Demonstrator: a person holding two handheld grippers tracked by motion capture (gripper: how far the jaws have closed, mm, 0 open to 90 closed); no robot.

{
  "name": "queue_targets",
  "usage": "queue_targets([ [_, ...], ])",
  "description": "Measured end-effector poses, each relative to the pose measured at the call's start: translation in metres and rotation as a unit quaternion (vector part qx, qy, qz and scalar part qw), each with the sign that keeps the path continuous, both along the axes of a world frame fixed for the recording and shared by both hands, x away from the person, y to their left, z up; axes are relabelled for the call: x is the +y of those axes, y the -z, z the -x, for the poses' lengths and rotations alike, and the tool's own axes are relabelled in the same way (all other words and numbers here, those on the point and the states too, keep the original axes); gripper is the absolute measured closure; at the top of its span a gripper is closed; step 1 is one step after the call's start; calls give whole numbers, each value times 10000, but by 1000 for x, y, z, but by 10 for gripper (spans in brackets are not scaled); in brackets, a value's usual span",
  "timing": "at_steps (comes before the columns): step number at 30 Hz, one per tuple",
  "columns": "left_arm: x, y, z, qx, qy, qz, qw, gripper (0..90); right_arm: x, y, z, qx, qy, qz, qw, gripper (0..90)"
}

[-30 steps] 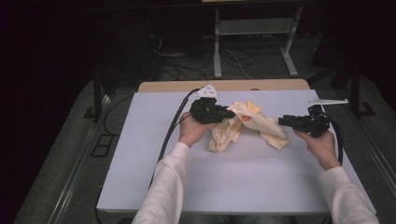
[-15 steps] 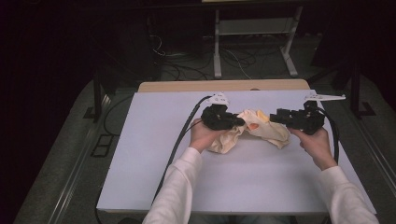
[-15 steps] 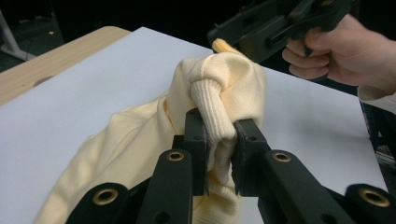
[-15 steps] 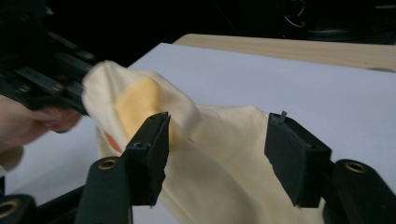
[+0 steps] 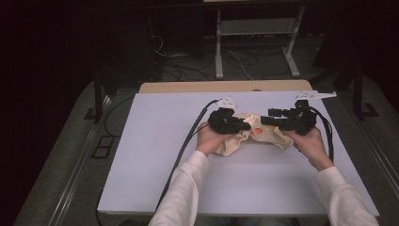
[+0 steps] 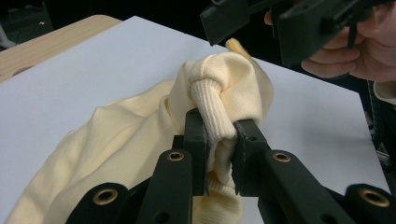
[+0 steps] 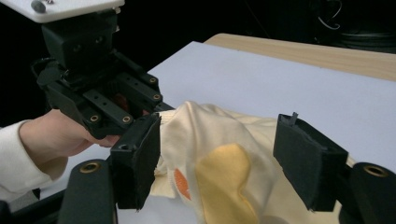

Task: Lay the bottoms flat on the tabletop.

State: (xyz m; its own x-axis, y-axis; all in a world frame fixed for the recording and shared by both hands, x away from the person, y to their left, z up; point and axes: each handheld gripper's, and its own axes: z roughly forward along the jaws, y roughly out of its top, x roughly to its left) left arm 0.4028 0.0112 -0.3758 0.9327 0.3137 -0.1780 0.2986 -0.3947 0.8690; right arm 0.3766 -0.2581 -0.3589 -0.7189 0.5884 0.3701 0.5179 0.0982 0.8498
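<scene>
A pale cream knit garment (image 5: 234,140) lies bunched at the middle of the white table (image 5: 155,155). My left gripper (image 5: 247,126) is shut on a ribbed fold of the garment (image 6: 224,88), and in the left gripper view the left gripper (image 6: 219,135) lifts that fold into a knob. My right gripper (image 5: 266,120) comes in from the right, open. In the right gripper view the right gripper (image 7: 222,149) has its jaws wide apart on either side of the garment (image 7: 210,126), which shows a yellow patch (image 7: 226,182) and an orange mark. The left gripper (image 7: 154,109) sits just beyond.
A wooden board (image 5: 226,86) lines the table's far edge. Behind it on the dark floor stand a metal frame (image 5: 254,47) and loose cables. Black cables trail from both grippers across the table. Bare table surface lies to the left, right and front.
The two grippers have drawn together over the garment. The left one moved right with the cloth in it, the right one moved left. The garment is more bunched.
</scene>
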Motion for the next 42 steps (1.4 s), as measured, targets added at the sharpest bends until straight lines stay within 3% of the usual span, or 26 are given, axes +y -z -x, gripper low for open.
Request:
queue_targets([
  [7, -5, 4, 0, 57, 93, -106, 9999, 773, 5, 5, -4, 137, -21, 209, 9997, 301],
  [11, -5, 5, 1, 65, 118, -115, 9998, 772, 5, 9, -7, 265, -14, 300, 9992, 363],
  [16, -5, 5, 1, 75, 116, -136, 9998, 771, 4, 14, -12, 530, -248, 364, 9976, 547],
  [21, -6, 6, 1, 90, 104, -136, 9998, 770, 6, 15, -12, 553, -435, 406, 9967, 790],
  [23, -6, 6, 1, 120, 96, -145, 9998, 769, 9, 14, -11, 517, -451, 515, 9963, 832],
  [27, -3, 6, -1, 131, 16, 2, 9999, 741, 9, 12, -12, 493, -299, 479, 9972, 846],
  [30, 2, 4, -1, 126, -128, 147, 9997, 668, 7, 11, -15, 462, -32, 432, 9980, 849],
  [32, 6, 4, 0, 102, -246, 131, 9996, 592, 4, 11, -18, 480, 144, 348, 9981, 850],
  [42, 31, 0, 2, -108, -763, 300, 9966, 399, -5, 19, -29, 620, 651, 107, 9959, 850],
])
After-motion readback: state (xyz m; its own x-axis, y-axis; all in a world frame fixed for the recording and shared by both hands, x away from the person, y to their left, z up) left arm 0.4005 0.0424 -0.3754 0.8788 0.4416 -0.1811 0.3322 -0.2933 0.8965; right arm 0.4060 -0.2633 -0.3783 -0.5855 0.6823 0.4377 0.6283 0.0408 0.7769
